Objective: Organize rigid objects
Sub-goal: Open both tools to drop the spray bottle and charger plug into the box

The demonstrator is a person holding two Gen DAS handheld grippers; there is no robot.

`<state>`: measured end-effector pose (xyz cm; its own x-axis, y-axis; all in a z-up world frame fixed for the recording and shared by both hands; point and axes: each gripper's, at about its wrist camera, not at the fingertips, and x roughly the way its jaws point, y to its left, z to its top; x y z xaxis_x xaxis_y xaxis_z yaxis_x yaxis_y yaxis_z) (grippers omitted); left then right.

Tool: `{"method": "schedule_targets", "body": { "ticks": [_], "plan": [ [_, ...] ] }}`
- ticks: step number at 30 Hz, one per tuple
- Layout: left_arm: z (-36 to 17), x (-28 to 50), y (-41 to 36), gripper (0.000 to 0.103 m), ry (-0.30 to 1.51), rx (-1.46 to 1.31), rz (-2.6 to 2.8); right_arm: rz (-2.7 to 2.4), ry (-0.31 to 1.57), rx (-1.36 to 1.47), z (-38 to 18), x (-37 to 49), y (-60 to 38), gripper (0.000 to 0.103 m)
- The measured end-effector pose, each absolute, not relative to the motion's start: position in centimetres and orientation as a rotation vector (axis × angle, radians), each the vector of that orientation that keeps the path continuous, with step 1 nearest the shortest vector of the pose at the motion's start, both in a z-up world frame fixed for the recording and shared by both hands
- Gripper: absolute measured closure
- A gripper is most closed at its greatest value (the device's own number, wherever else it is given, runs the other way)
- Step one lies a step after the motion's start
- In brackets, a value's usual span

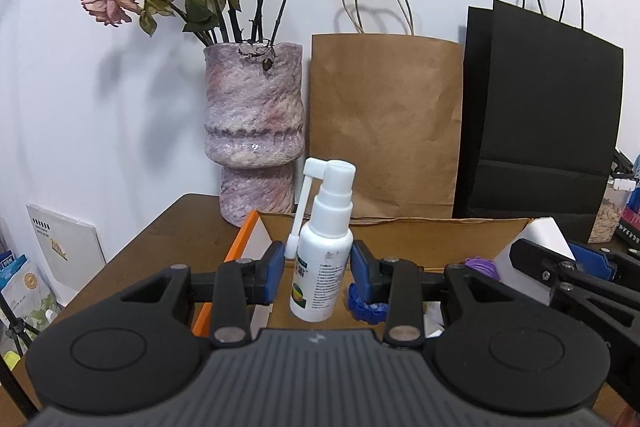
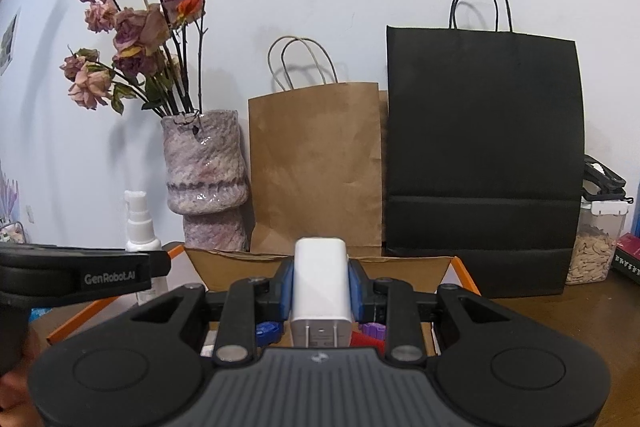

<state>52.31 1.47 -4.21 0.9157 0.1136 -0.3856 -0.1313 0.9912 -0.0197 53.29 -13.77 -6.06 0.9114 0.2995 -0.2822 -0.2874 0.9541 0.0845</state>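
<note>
left gripper [image 1: 318,267]: closed on a white spray bottle [image 1: 320,263], blue pads pressing its body from both sides; the bottle stands upright between them, its folded nozzle arm hanging down its left side
right gripper [image 2: 320,287]: closed on a white plug adapter [image 2: 320,287], pads clamped on its two sides, metal prongs facing the camera
cardboard box [image 1: 400,239]: open, just beyond both grippers on the brown worktop [image 1: 160,239]; orange edge along its left flap
box contents: a blue ridged piece [image 1: 366,305] and a purple piece [image 1: 482,267] lie low inside, partly hidden by the gripper arms; a red item [image 2: 366,341] shows under the adapter
bottle and adapter position: both held over the near part of the box, clear of its floor as far as can be seen
background: mottled pink vase [image 1: 254,131] of dried roses, brown paper bag [image 1: 384,123], black paper bag [image 1: 540,115] against the white wall
</note>
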Motion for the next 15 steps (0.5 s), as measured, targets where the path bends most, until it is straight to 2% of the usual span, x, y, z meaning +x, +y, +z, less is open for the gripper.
{"method": "schedule_targets", "body": {
  "ticks": [15],
  "plan": [
    [-4.97,53.10,1.13,0.065,0.415,-0.006,0.121,0.308,0.351,0.028,-6.82,54.23,-13.81,0.076]
  ]
}}
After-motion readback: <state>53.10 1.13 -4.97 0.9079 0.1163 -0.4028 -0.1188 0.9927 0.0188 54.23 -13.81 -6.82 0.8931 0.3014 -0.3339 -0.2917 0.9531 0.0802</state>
